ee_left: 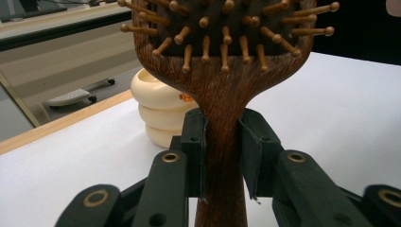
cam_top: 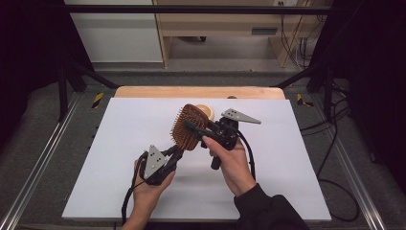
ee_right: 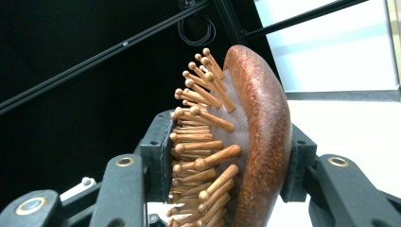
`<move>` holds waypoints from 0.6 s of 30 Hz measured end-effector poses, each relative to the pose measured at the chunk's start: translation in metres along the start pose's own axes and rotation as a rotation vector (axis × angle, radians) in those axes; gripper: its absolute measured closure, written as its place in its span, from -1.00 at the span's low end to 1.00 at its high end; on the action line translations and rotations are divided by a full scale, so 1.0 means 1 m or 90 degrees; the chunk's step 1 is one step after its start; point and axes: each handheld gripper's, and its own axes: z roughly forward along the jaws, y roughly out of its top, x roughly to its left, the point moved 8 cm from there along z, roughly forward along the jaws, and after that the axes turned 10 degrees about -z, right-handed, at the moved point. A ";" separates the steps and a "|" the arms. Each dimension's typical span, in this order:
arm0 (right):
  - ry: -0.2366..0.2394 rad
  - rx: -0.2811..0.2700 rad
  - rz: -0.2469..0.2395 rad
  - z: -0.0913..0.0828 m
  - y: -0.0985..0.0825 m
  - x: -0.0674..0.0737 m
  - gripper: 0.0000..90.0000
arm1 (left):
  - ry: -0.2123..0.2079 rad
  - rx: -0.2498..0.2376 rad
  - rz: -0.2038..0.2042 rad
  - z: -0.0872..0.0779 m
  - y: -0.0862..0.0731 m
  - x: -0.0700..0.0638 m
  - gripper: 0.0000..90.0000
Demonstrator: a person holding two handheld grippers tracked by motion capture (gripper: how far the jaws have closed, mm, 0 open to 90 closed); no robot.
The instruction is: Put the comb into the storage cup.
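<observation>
The left gripper [cam_top: 173,154] has its jaws clamped on the wooden handle of the hairbrush [cam_top: 189,127], right at the neck below the head, and holds it lifted off the white desk [cam_top: 119,143] with the pins facing up toward the person. That grip low on the handle leaves the whole head free, which looks like the point. The right gripper [cam_top: 191,126] straddles the head edge-on, one jaw against the tips of the pins, the other on the smooth wooden back; the jaws look narrowed onto it, likely to take the brush over or steady it. Just behind the hairbrush a cream ribbed jar [ee_left: 158,106] sits on the desk, clear of both grippers.
</observation>
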 end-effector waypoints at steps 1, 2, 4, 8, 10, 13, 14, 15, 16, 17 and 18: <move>-0.002 0.001 0.001 0.001 -0.001 0.000 0.11 | -0.001 0.002 -0.002 0.000 -0.001 0.001 0.62; -0.004 0.003 0.000 0.002 -0.001 0.000 0.12 | 0.000 0.002 -0.004 0.000 -0.001 0.001 0.62; -0.006 0.004 -0.001 0.003 -0.002 0.001 0.13 | -0.001 0.007 -0.012 -0.001 -0.004 0.001 0.62; -0.012 0.007 -0.008 0.006 -0.004 0.003 0.15 | -0.001 0.008 -0.019 -0.001 -0.006 0.004 0.62; -0.016 0.009 -0.009 0.008 -0.005 0.004 0.16 | -0.003 0.008 -0.024 -0.001 -0.007 0.004 0.62; -0.018 0.012 -0.009 0.009 -0.006 0.005 0.16 | -0.006 0.008 -0.031 -0.001 -0.009 0.005 0.61; -0.018 0.013 -0.010 0.009 -0.006 0.005 0.16 | -0.006 0.008 -0.032 -0.001 -0.009 0.005 0.61; -0.020 0.013 -0.010 0.009 -0.006 0.005 0.16 | -0.008 0.008 -0.033 0.000 -0.009 0.005 0.61; -0.020 0.014 -0.009 0.010 -0.006 0.005 0.16 | -0.008 0.007 -0.034 -0.001 -0.009 0.005 0.61; -0.020 0.015 -0.009 0.010 -0.006 0.005 0.16 | -0.008 0.006 -0.035 -0.001 -0.009 0.005 0.61; -0.019 0.015 -0.009 0.010 -0.006 0.006 0.16 | -0.009 0.005 -0.036 -0.001 -0.009 0.005 0.61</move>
